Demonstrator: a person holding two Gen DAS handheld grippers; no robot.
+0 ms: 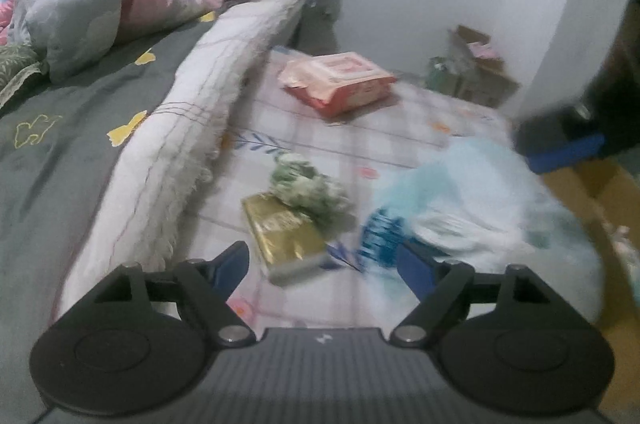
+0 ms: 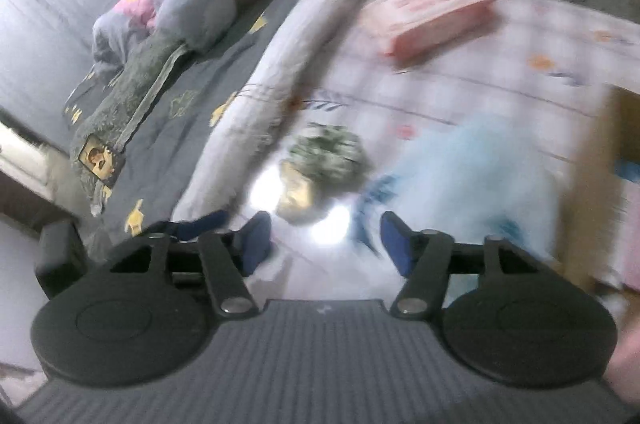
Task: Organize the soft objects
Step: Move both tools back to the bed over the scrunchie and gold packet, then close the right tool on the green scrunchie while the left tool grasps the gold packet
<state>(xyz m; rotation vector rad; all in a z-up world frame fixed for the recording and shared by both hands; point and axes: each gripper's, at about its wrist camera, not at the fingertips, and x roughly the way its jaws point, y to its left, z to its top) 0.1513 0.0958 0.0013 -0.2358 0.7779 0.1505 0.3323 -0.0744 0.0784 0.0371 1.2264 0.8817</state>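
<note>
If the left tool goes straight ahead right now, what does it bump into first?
Probably the shiny gold packet. It lies just beyond the open left tool, between its fingers, with the green fluffy bundle resting on its far end. The picture is blurry, so the depth is a guess.

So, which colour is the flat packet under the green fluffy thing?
Shiny gold packet; left wrist view shows it best.

Left gripper (image 1: 322, 266) and right gripper (image 2: 325, 242), black linkages, round discs, silver screws, blue fingers (image 1: 228, 270), ribbed grey body
</note>
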